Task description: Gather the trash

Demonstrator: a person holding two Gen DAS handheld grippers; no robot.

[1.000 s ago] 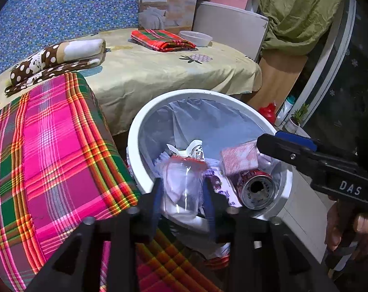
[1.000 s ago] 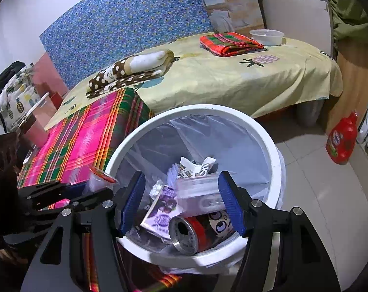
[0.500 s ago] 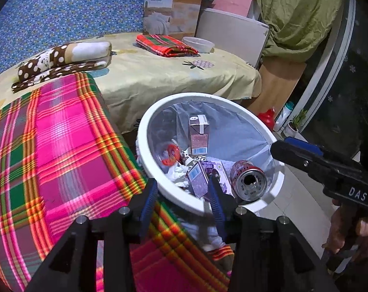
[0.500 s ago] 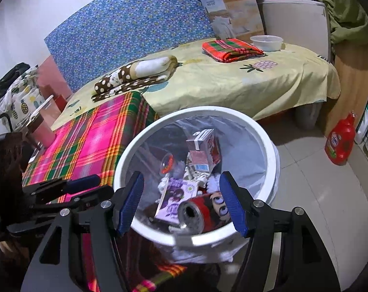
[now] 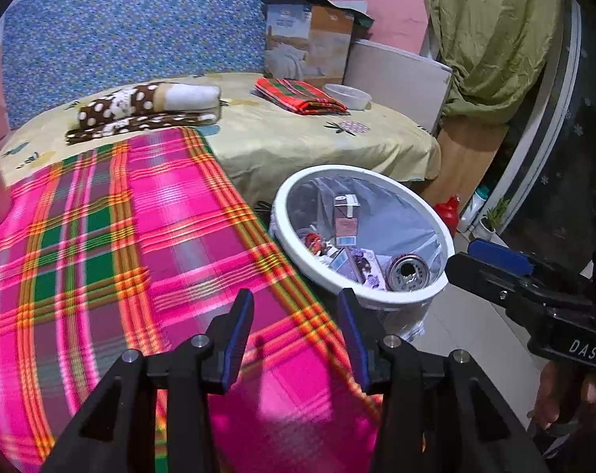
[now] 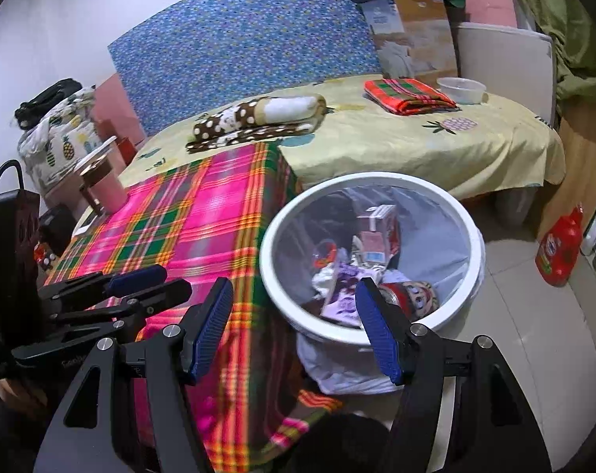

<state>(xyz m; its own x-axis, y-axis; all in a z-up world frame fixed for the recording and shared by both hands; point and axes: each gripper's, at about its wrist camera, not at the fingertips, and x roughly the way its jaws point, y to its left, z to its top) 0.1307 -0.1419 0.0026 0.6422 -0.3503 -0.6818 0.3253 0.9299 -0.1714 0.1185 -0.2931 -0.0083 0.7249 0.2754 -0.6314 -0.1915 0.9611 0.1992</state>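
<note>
Trash now lies inside the white bin [image 5: 442, 232]: a second ago the left gripper [image 5: 296, 329] held a clear plastic cup and the right gripper [image 6: 298, 329] a clear wrapper directly over the rim; both items have since dropped in. Among the contents, ahead and to the right of the left gripper's fingers, are a small carton [image 5: 345, 218] standing on end, a drink can [image 5: 408, 274] lying on its side, and paper scraps. Both pairs of jaws are empty. The left jaws stand about half apart, with nothing between them but the pink plaid cloth [image 5: 120, 236] below. The right jaws are spread wide and released, and the bin's near rim shows through the gap.

Both grippers have pulled back from the bin and slightly up, so it looks smaller than before. This drop-off seems finished, and no loose litter is visible on the cloth ahead.

Each gripper points forward and downward at a moderate slope. The left one hangs over the plaid cloth; the right one sits beside it, nearer the bin, with a person's hand [image 5: 562, 398] on its handle.
</note>
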